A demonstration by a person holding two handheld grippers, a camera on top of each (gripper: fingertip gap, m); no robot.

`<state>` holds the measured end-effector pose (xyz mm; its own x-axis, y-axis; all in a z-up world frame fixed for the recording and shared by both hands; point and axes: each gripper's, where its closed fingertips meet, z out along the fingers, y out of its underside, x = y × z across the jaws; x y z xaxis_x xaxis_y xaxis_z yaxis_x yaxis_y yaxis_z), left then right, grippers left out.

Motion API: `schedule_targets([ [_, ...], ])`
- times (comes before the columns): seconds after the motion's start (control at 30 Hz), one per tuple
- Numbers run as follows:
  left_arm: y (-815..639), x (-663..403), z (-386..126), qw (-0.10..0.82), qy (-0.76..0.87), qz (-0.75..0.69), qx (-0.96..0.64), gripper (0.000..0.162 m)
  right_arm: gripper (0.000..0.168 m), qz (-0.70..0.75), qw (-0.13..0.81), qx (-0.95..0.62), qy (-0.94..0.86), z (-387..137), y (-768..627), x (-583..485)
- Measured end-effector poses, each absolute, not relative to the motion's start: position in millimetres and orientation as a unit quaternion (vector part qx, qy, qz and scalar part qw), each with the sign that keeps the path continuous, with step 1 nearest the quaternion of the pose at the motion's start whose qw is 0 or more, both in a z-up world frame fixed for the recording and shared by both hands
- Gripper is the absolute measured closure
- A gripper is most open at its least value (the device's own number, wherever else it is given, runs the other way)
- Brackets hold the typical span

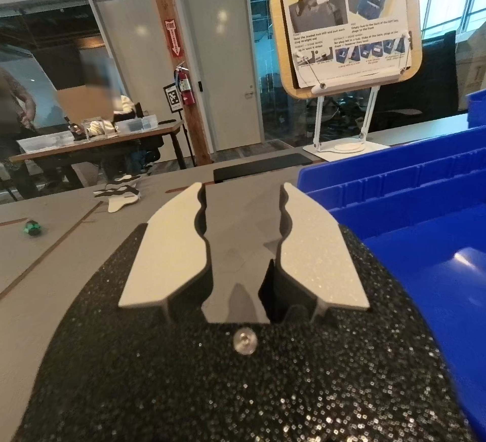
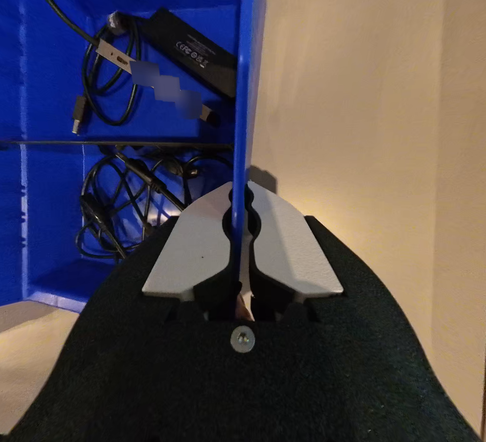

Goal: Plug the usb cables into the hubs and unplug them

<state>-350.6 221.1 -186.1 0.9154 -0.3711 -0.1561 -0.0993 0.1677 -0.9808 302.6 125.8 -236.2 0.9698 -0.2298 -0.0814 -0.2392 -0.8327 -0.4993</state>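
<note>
In the right wrist view my right gripper (image 2: 240,192) is shut on the side wall of a blue bin (image 2: 243,92). Inside, the far compartment holds a black USB hub (image 2: 192,50), a grey hub partly hidden by a blurred patch (image 2: 113,54), and a coiled cable with a USB plug (image 2: 79,113). The near compartment holds a tangle of black cables (image 2: 131,200). In the left wrist view my left gripper (image 1: 242,192) is open and empty above the grey table (image 1: 65,258), just left of a blue bin (image 1: 407,192).
An instruction sheet on a wooden board with a white stand (image 1: 344,24) is behind the bin. A black pad (image 1: 260,166), spare black-and-white finger parts (image 1: 121,192) and a small green object (image 1: 33,228) lie on the table. A person sits at a far desk (image 1: 100,137).
</note>
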Motion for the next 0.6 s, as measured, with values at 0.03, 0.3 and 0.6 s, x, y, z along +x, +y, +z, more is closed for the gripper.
schedule_targets([
  [0.03, 221, -352, -185, 0.743, 0.182, -0.092, -0.638, 0.109, 0.164, 0.01, 0.267, -0.957, 0.115, -232, 127, 299],
  [0.3, 219, -357, -179, 0.751, 0.168, -0.096, -0.632, 0.109, 0.164, 0.061, 0.339, -0.936, 0.074, -171, 146, 253],
  [0.6, 219, -393, -158, 0.776, 0.102, -0.085, -0.617, 0.112, 0.165, 0.126, 0.427, -0.894, -0.051, -67, 189, 104],
])
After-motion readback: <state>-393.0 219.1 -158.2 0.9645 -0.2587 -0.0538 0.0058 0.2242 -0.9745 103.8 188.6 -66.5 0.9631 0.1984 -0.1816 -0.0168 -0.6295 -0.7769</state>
